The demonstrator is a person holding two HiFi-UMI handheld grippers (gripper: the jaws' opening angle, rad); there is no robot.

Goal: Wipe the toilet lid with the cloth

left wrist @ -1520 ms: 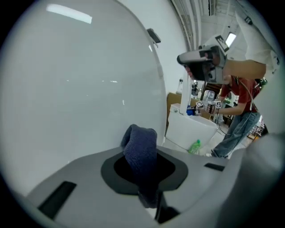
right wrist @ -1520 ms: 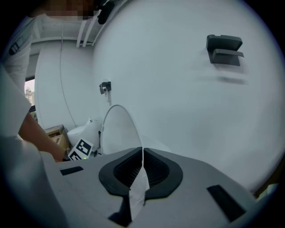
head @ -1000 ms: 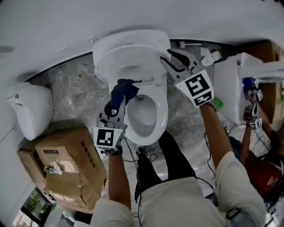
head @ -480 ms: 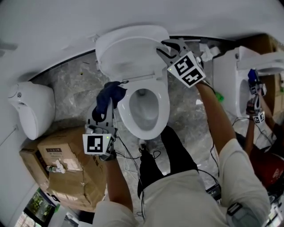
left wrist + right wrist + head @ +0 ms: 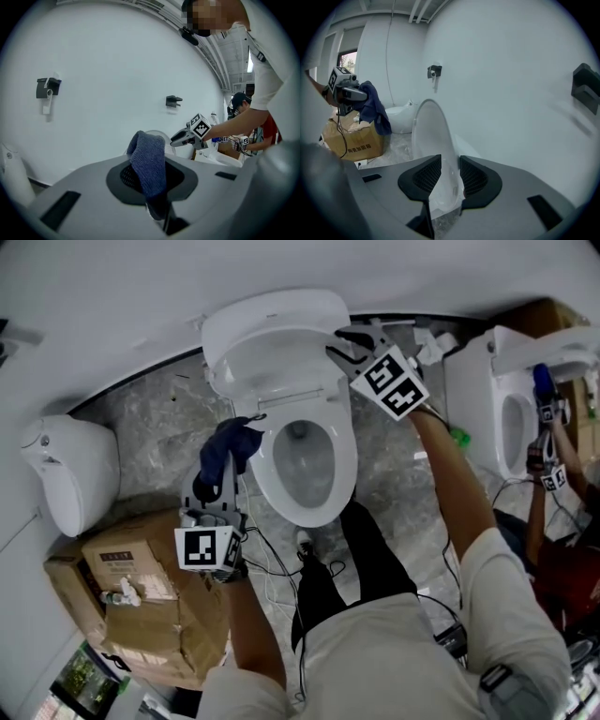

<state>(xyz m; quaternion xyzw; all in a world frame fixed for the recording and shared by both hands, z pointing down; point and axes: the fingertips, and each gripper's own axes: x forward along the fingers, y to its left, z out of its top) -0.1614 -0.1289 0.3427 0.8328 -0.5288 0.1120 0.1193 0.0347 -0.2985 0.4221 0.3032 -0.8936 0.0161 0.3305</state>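
Right gripper: jaws part-open, clamped on the rim of the toilet lid, which rises ahead of them. We judge this grip props the lid upright so its face can be wiped. Left gripper: jaws closed on the cloth, bunched & sticking out past the tips. We read this as ready to wipe, w/ the lid ahead & to its right, untouched. Count: 2 grippers, 1 cloth, 1 lid, 1 cardboard box just behind the left gripper.
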